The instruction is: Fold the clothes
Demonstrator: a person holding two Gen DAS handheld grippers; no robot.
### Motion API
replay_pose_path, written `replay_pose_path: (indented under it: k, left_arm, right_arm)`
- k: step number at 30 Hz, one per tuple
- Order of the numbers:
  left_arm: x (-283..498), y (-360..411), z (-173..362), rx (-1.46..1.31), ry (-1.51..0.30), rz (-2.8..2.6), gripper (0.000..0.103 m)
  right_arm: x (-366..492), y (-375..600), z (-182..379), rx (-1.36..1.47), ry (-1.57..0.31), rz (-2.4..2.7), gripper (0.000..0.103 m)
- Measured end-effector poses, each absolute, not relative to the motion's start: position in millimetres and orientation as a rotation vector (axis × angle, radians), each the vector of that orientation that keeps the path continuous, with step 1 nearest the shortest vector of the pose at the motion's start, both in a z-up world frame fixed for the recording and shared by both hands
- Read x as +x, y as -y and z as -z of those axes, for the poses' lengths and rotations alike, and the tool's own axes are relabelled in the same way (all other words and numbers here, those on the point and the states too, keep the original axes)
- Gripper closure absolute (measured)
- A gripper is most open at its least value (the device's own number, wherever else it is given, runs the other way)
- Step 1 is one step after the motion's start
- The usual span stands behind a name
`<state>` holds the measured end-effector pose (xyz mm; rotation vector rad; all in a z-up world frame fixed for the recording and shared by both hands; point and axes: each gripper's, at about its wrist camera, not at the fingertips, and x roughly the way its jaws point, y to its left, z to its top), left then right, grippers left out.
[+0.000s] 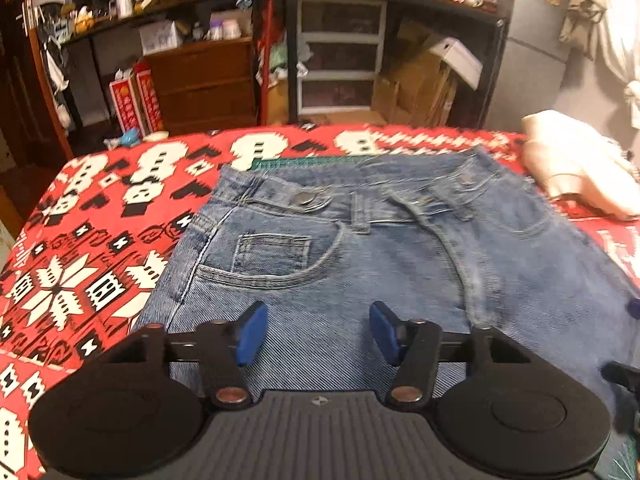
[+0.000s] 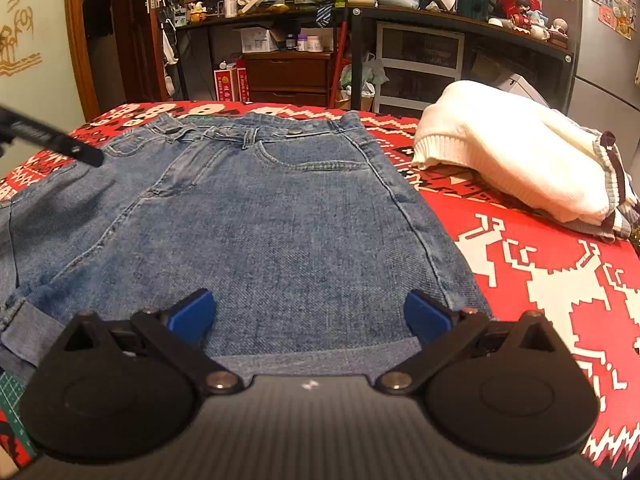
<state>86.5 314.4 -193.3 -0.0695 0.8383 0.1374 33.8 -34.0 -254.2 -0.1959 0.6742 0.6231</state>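
Blue-padded, the left gripper (image 1: 318, 330) is seen partly spread above the jeans (image 1: 360, 248), nothing caught between its pads. The right gripper (image 2: 310, 316) is spread wide over the folded denim, likewise gripping nothing. The jeans are laid flat, waistband farthest away, on a red patterned cloth (image 2: 540, 280). A white sweater (image 2: 508, 152) is heaped just beside them.

Jeans (image 2: 256, 216) left of sweater (image 2: 516, 152) (on blanket (image 2: 560, 280))
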Motion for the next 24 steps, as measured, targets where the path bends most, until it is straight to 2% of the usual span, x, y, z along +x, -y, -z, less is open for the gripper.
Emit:
replay_pose_path:
  k: [3,5,7,12,14,15,16,24]
  left_arm:
    - [95.7,-315.8,204.5,-0.054,-0.868,-0.135,0.053]
    - [94.4,-312.2,207.5,-0.032,-0.858,-0.132,0.049]
    - [93.0,-308.5,210.5,-0.01,-0.847,-0.129,0.042]
    - [88.7,-306.5,211.8,-0.012,-0.848,-0.139,0.033]
    - [87.7,-304.7,212.4,-0.009,-0.871,-0.132,0.023]
    - [86.3,-304.0,213.4,-0.015,-0.885,-0.127,0.012]
    - [85.0,-303.3,214.5,-0.022,-0.899,-0.123,0.007]
    - [61.5,-305.7,216.7,-0.037,-0.966,-0.09,0.0]
  right_arm:
    - [33.9,33.9,254.2,-0.196,-0.674,-0.623,0.001]
    - [34.3,34.0,254.4,-0.196,-0.674,-0.624,0.001]
    - [34.3,33.9,254.4,-0.197,-0.673,-0.625,0.001]
    - [34.1,33.6,254.7,-0.196,-0.673,-0.623,0.001]
    - [34.2,33.6,254.8,-0.196,-0.673,-0.623,0.001]
    - [34.3,33.6,254.8,-0.196,-0.673,-0.623,0.001]
    - [34.2,33.6,254.9,-0.196,-0.673,-0.622,0.001]
    - [34.7,33.5,254.7,-0.196,-0.673,-0.624,0.0]
